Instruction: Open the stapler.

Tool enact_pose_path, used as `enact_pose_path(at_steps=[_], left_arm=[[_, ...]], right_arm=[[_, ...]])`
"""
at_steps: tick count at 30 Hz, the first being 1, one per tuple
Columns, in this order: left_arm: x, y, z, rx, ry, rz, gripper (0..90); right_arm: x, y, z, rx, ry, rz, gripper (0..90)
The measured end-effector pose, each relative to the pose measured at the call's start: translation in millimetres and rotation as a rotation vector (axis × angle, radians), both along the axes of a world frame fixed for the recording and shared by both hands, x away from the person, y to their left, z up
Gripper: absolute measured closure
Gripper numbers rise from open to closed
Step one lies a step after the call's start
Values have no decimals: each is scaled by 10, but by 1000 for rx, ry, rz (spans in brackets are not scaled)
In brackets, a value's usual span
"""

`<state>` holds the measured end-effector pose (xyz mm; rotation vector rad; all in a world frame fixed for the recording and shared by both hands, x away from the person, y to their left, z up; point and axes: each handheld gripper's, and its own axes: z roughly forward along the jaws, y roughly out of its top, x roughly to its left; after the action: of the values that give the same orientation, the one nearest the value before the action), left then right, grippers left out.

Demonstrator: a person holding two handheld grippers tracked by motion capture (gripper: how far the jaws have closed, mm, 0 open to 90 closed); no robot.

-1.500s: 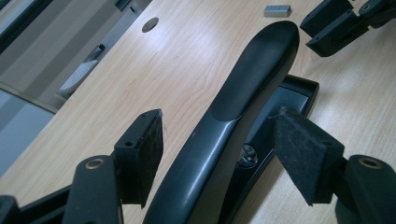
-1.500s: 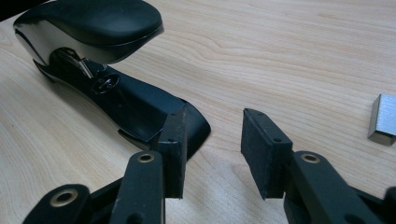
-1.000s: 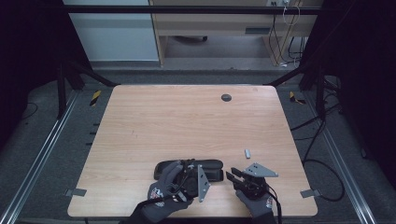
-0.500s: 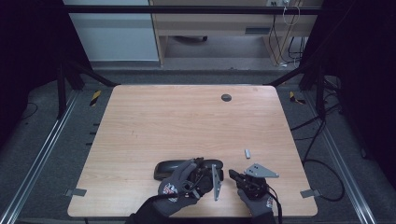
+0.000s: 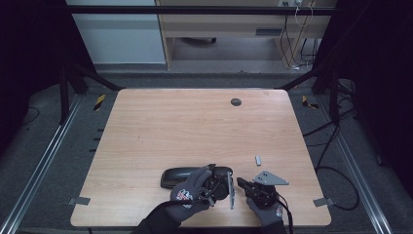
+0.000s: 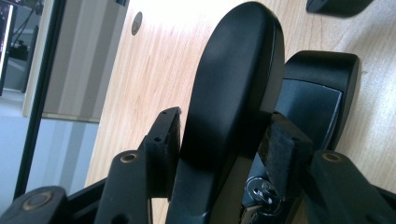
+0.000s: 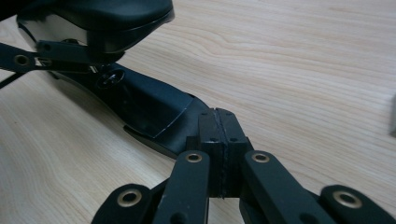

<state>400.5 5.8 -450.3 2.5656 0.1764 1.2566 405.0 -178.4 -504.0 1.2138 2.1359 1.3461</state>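
Resting at six o'clock on the wooden table (image 5: 160, 126), the black hinged case (image 5: 181, 176) lies open. Left gripper (image 6: 219, 149) has been closing its jaws around the raised lid (image 6: 233, 93). Right gripper (image 7: 219, 140), jaws pressed together, touches the case's base (image 7: 149, 109); inside can't be seen.

Lab recording bay
A wooden table (image 5: 195, 126) stands on grey carpet between floor rails (image 5: 41, 161), dark frame struts (image 5: 83, 75) and trailing cables (image 5: 326, 141).

The stapler (image 5: 195, 175) is half hidden beneath the left hand (image 5: 191, 194).
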Motion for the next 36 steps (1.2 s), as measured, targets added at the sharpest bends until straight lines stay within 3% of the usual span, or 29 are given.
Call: enact_pose_path(at_steps=[16,29,30,36], left_arm=[[28,-106,-68,46,-41,8,525],[19,-97,-86,37,-44,8,534],[16,-93,-102,17,-44,11,534],[19,-90,-94,24,-44,4,534]], right_arm=[[85,159,-46,14,25,35,900],[134,283,-51,10,52,57,900],[136,296,-51,10,51,59,900],[142,312,-53,16,54,60,900]])
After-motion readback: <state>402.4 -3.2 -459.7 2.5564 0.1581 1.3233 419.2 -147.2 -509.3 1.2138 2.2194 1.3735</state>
